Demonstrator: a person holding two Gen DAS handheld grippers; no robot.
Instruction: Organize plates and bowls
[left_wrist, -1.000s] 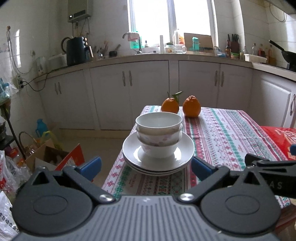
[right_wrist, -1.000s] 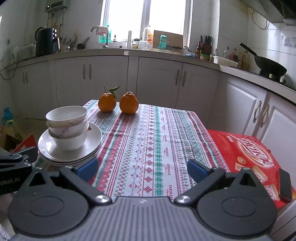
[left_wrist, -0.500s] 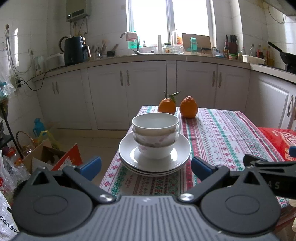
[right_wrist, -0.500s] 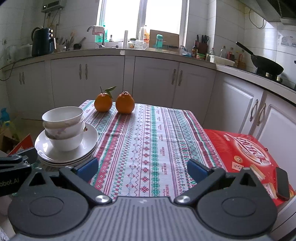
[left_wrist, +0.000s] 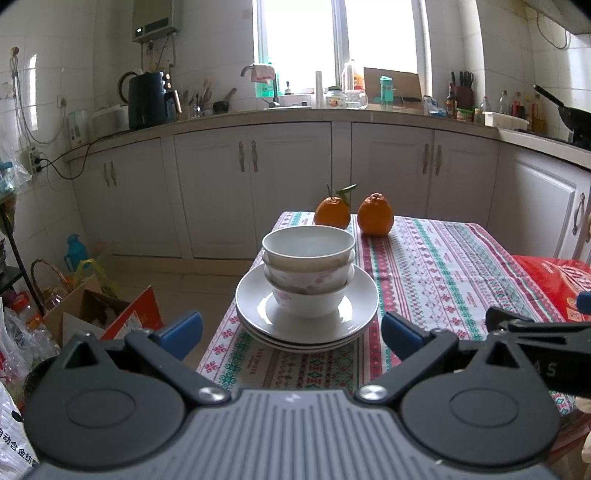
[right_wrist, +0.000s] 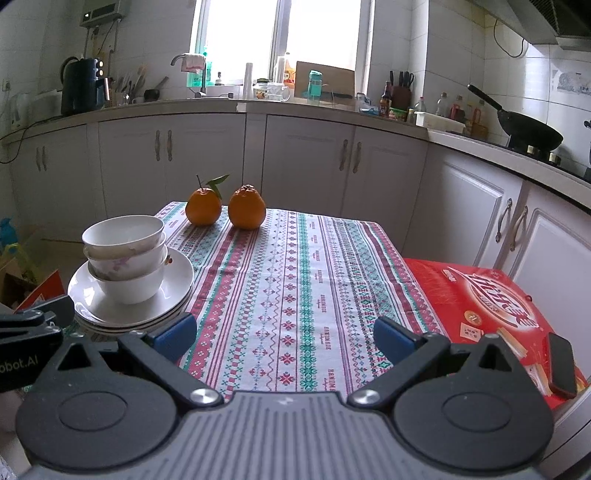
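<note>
Bowls, three nested, sit on stacked plates at the near left corner of a patterned tablecloth. The left gripper faces them, fingers spread wide and empty, likely lined up for a grasp; the right gripper, equally spread, hovers beside. Two oranges sit beyond.

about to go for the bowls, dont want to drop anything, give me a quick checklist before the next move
1. Left gripper open: ok, fingers spread, nothing between them.
2. Right gripper open: ok, also holding nothing.
3. Bowls nested upright on the plates: ok, though the upper ones look slightly off-centre.
4. Plates fully on the table: not ok, the stack sits right at the table's left edge.
5. Oranges apart from the stack: ok, behind it, not touching.
6. Chips or cracks in the bowls: cannot tell.
</note>
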